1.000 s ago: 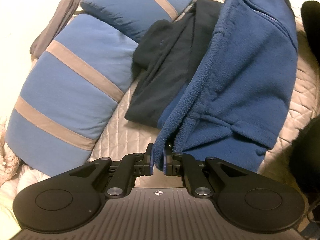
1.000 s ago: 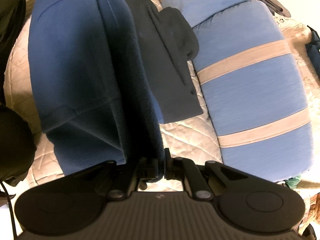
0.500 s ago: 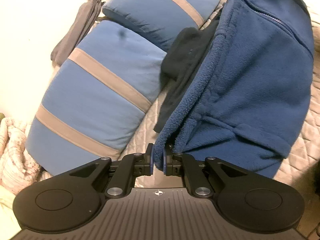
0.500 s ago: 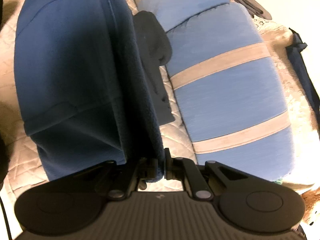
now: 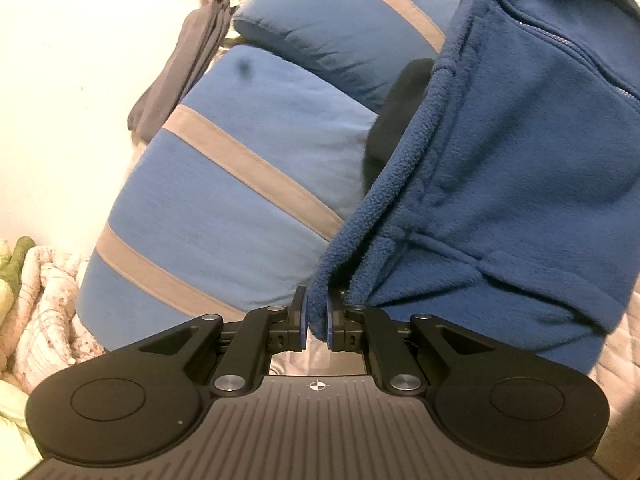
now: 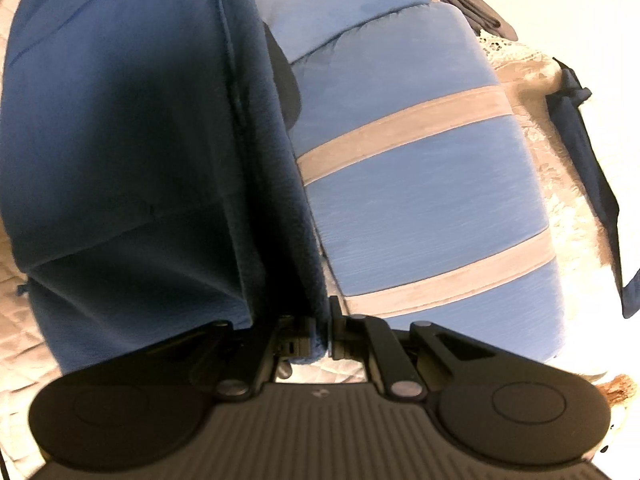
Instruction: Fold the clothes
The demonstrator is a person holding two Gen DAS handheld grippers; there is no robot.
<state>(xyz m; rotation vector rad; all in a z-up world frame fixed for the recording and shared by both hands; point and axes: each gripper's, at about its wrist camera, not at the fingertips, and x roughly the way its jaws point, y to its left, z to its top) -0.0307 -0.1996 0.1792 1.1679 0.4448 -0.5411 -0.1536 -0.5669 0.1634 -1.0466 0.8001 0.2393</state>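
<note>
Both my grippers pinch the fleece's edge: the left gripper [image 5: 316,322] and right gripper [image 6: 320,334] are each clamped on the blue fleece [image 5: 520,184], which drapes away from my fingers. Just beyond the fleece lies a striped pillow [image 5: 240,184]; a dark garment [image 5: 400,108] peeks between them, over the quilt [image 6: 16,344].

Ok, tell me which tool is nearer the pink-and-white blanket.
Left, probably. The left tool, shut on the blue fleece, has the blanket close beside it on its left. The right tool grips the same fleece, with no blanket in its view.
</note>
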